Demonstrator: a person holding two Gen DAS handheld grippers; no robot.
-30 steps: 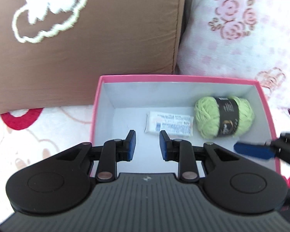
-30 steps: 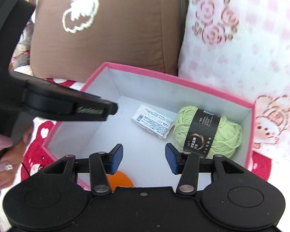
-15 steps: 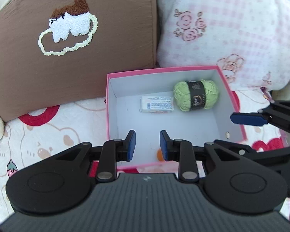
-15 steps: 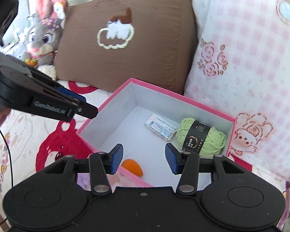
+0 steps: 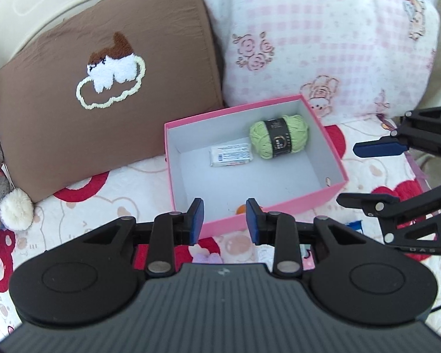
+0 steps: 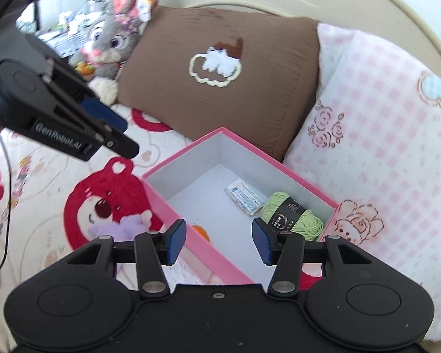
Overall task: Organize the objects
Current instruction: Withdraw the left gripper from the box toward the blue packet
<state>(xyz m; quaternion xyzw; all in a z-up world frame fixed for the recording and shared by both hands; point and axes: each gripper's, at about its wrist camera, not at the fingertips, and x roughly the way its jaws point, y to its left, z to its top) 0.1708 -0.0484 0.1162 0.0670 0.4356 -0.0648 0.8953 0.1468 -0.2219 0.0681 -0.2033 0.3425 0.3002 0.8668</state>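
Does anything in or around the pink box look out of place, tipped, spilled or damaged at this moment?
Nothing stands out. The pink box sits upright and intact on the bedspread, with the green yarn ball, the white packet and a small orange item lying inside. Both the left gripper and right gripper are empty.

The left hand-held gripper (image 5: 224, 217) is matte black: two round housings, silver screw heads on the finger links, blue pads (image 5: 197, 216), and a ribbed grey body at 6 o'clock. The right hand-held gripper (image 6: 219, 242) has the same build with a smooth black body. White lettering "GenRobot.AI" marks the left one's side, and a thin black cable (image 6: 6, 214) hangs at 9 o'clock.
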